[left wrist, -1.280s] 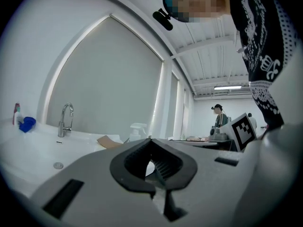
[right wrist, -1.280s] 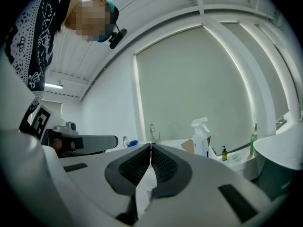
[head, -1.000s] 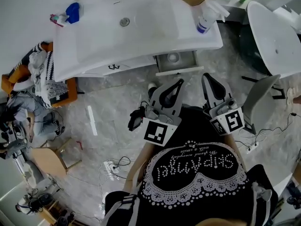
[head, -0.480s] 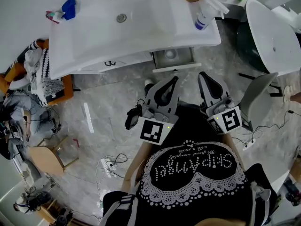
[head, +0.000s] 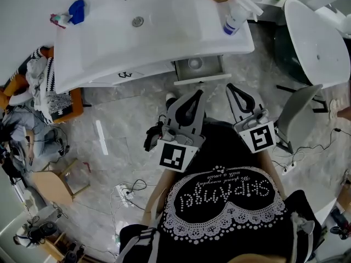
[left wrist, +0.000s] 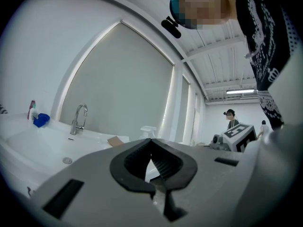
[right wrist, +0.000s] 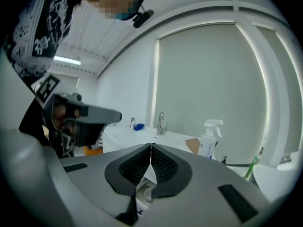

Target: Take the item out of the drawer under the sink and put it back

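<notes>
the drawer (head: 203,80) under the sink (head: 164,32) stands pulled out, and the item (head: 195,63) — a small round pale thing — lies inside it, below the sink's front edge. both grippers hang in front of the sink, on the person's side of the drawer, touching nothing. the left gripper (head: 199,92) has its jaws shut tip to tip with nothing between them and points at the sink's front, near the drawer's middle. the right gripper (head: 230,86) is likewise closed and empty, off the drawer's right corner. a spray bottle (head: 233,18) stands on the sink's right end, a blue thing (head: 77,11) at its far left corner — a faucet (left wrist: 79,118) rises at the sink's back.
</notes>
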